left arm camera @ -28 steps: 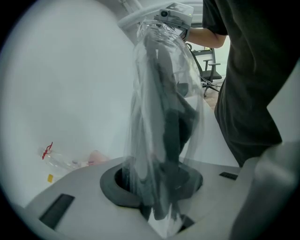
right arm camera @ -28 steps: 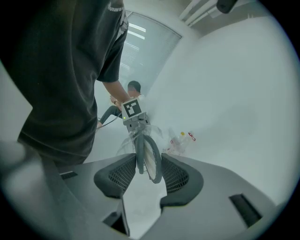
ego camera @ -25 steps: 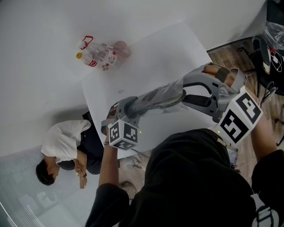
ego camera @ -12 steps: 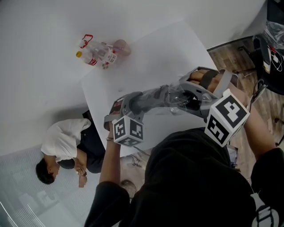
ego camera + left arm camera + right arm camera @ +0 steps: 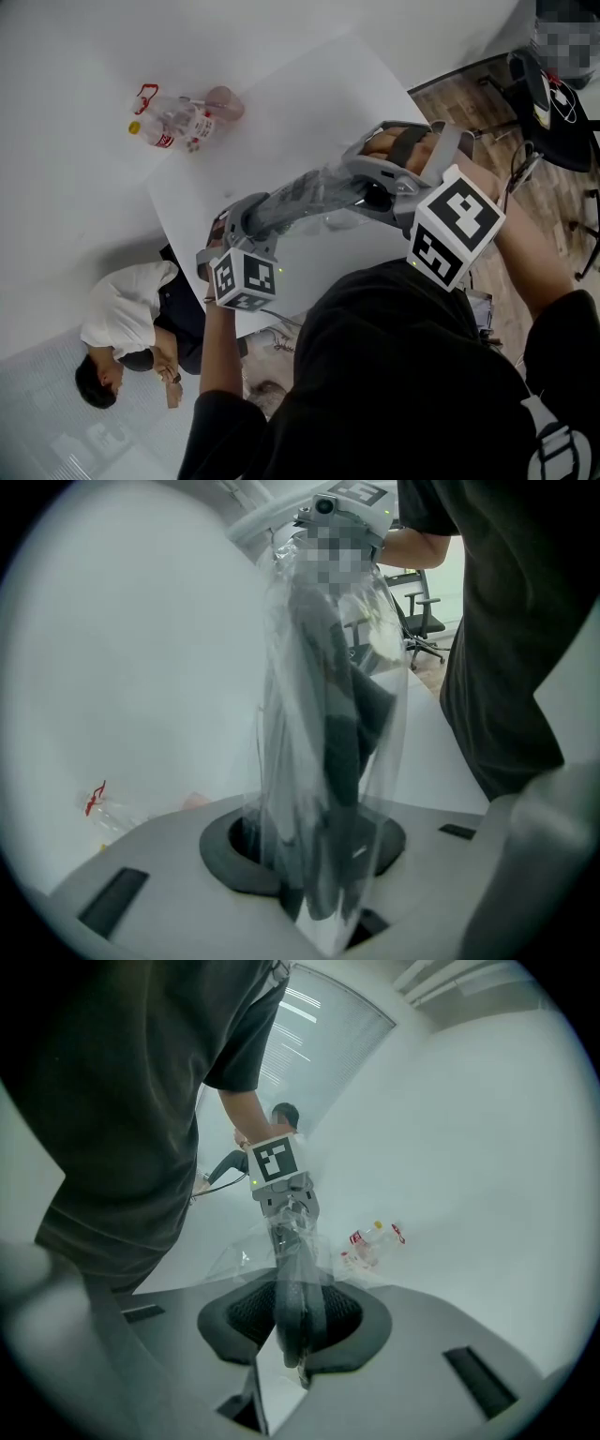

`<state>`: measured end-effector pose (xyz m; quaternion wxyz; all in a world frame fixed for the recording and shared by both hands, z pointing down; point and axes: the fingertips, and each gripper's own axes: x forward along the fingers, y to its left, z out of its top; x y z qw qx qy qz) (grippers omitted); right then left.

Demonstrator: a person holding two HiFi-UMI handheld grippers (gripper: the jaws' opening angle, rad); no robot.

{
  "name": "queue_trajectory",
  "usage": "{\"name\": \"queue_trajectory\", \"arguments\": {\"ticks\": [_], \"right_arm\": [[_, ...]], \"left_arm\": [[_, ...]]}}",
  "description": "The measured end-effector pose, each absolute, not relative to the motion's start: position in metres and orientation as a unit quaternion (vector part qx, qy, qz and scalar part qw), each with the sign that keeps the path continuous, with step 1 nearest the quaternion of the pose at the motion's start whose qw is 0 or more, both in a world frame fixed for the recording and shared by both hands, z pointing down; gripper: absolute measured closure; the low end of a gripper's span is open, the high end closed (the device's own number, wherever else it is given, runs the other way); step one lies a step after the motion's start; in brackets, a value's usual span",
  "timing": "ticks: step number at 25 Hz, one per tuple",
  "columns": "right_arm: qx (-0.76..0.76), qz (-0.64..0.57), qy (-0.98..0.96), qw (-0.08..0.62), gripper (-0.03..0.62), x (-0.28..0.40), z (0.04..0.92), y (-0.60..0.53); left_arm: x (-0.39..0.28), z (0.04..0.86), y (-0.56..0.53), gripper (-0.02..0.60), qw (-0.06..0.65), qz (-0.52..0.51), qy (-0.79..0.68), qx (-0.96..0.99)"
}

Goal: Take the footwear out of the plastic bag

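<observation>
A clear plastic bag (image 5: 330, 199) with dark grey footwear (image 5: 298, 192) inside hangs stretched between my two grippers above the white table (image 5: 309, 94). My left gripper (image 5: 234, 217) is shut on one end of the bag (image 5: 281, 724); the footwear (image 5: 339, 752) runs away from its jaws (image 5: 314, 892) towards the other gripper. My right gripper (image 5: 371, 184) has just been closing its jaws. The footwear's other end (image 5: 295, 1302) sits between them, and its pads (image 5: 298, 1335) press on it. The bag's loose film (image 5: 234, 1255) fans out beyond.
A bundle of plastic bottles (image 5: 178, 120) with red caps lies at the table's far left corner, also in the right gripper view (image 5: 373, 1241). A person (image 5: 131, 323) lies on the floor left of the table. An office chair (image 5: 553, 94) stands on the wood floor, right.
The right gripper's jaws, wide open a second ago, have closed on the footwear's end, and the gripper has sunk a little. The left gripper keeps its hold on the bag.
</observation>
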<state>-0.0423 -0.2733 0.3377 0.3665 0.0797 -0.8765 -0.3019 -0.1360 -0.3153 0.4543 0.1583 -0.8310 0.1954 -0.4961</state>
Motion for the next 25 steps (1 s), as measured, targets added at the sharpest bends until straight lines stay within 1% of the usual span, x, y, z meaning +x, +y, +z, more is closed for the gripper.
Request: {"name": "queue_trajectory", "arguments": {"ticks": [13, 18, 22, 25], "right_arm": [[0.089, -0.289, -0.875, 0.377, 0.507, -0.025, 0.342, -0.275], [0.097, -0.291, -0.872, 0.383, 0.507, -0.017, 0.338, -0.278], [0.098, -0.295, -0.872, 0.379, 0.508, -0.016, 0.337, -0.281], [0.094, -0.295, -0.874, 0.373, 0.507, -0.020, 0.337, -0.280]], "left_arm": [[-0.144, 0.465, -0.317, 0.446, 0.146, -0.505, 0.205, -0.826], [-0.163, 0.479, -0.322, 0.451, 0.135, -0.526, 0.220, -0.811], [-0.182, 0.483, -0.326, 0.518, 0.117, -0.520, 0.247, -0.810], [-0.187, 0.483, -0.323, 0.535, 0.115, -0.521, 0.254, -0.807]]}}
